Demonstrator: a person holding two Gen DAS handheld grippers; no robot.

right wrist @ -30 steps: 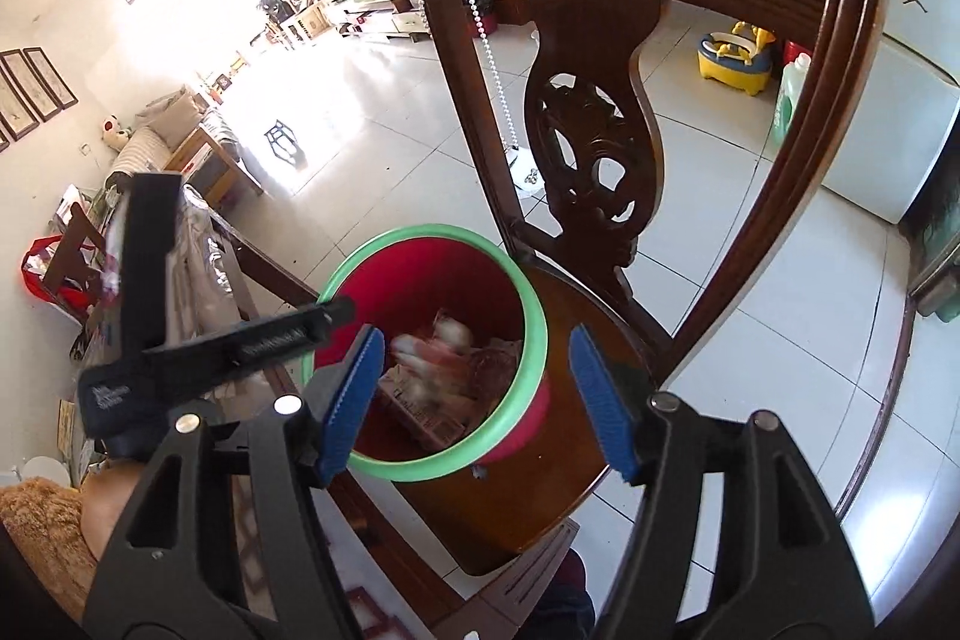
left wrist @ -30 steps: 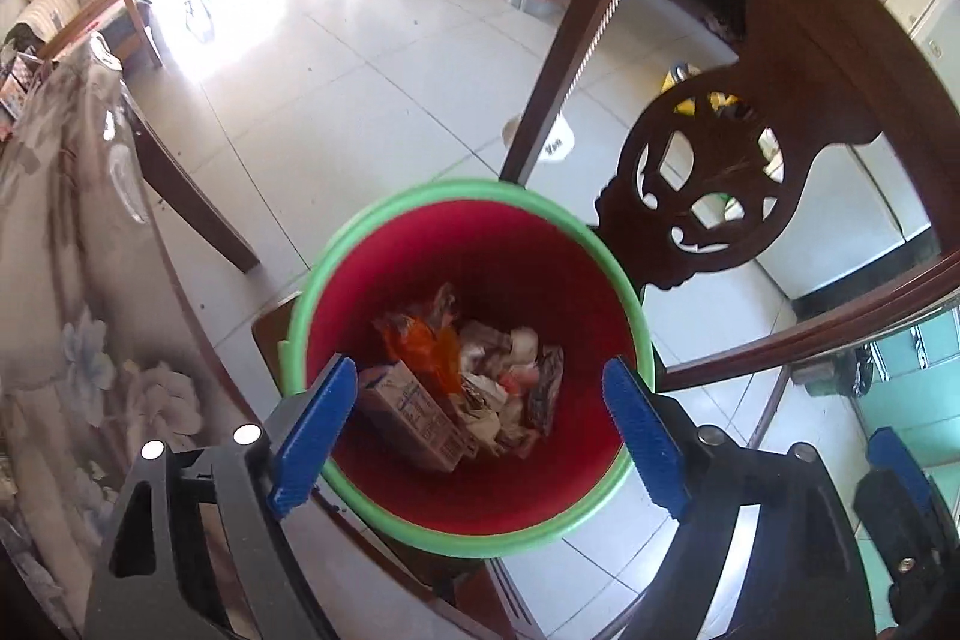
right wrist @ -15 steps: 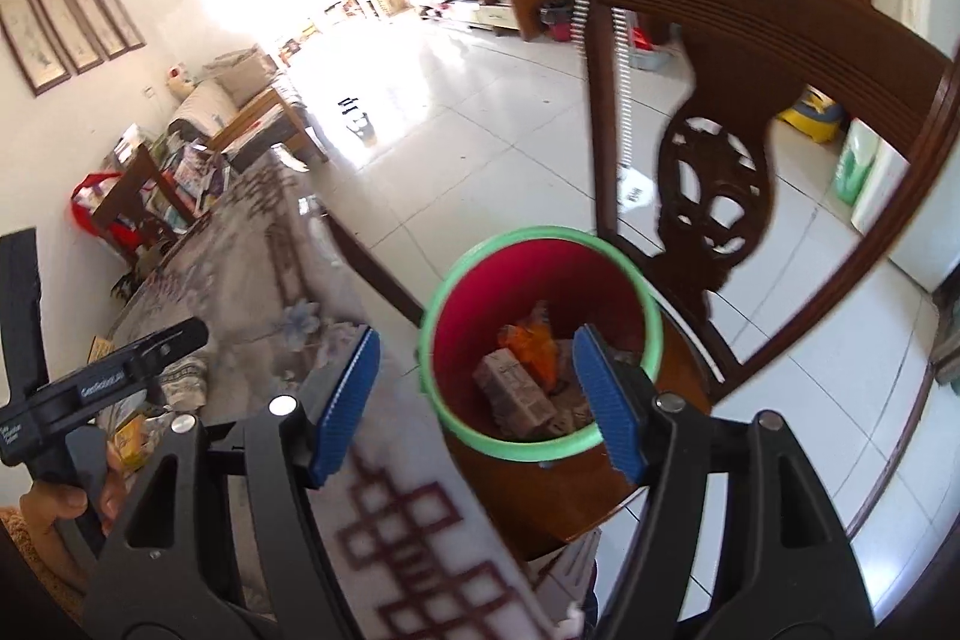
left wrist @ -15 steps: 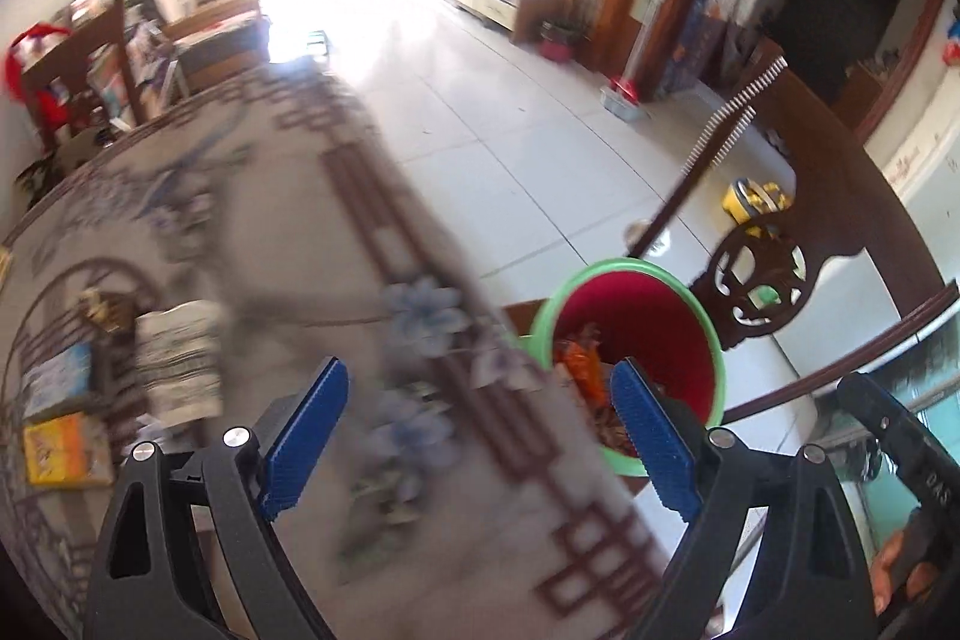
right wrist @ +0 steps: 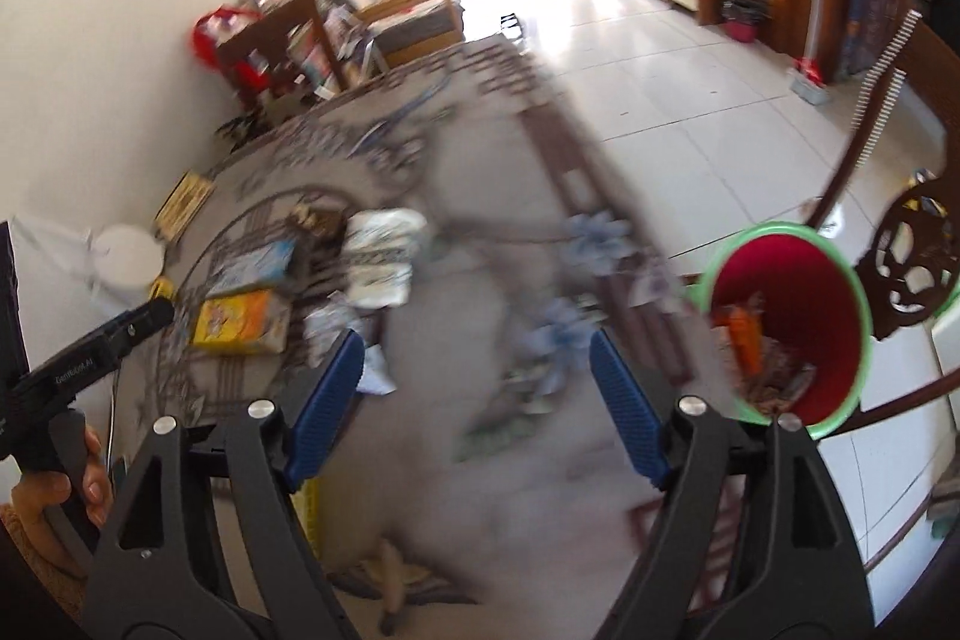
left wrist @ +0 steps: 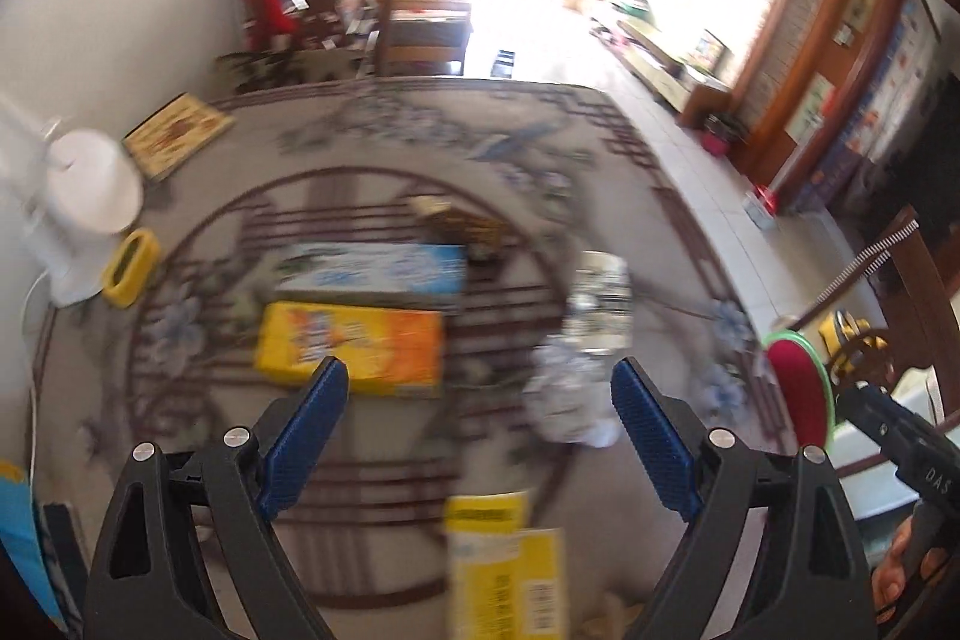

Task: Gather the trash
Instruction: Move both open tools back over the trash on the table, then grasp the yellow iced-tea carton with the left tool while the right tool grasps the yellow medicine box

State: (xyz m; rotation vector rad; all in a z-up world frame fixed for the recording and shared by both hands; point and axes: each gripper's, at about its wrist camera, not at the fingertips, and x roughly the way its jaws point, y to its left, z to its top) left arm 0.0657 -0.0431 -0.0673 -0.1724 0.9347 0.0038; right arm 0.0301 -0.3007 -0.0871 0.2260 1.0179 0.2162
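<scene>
My left gripper (left wrist: 479, 403) hangs open and empty over the patterned table. Beyond its fingers lie a yellow-orange box (left wrist: 354, 346), a blue-white box (left wrist: 375, 271) and crumpled white wrappers (left wrist: 573, 400). A yellow packet (left wrist: 507, 559) lies just below the jaws. My right gripper (right wrist: 477, 382) is empty too, its jaws opening above the cloth. The red bin with a green rim (right wrist: 786, 316) holds several scraps and stands on a chair at the right; the left wrist view shows this bin (left wrist: 801, 385) at the table's right edge. White crumpled packaging (right wrist: 384, 250) lies left of the right gripper.
A white fan base (left wrist: 90, 190), a yellow ring (left wrist: 129, 268) and a flat yellow tin (left wrist: 180, 133) sit at the table's far left. A carved wooden chair (right wrist: 912, 268) stands by the bin. Tiled floor (right wrist: 660, 88) runs along the table's right side.
Both grippers have swung away from above the red bin to over the table. The bin now sits far right in both views. The right jaws stand wider apart.
</scene>
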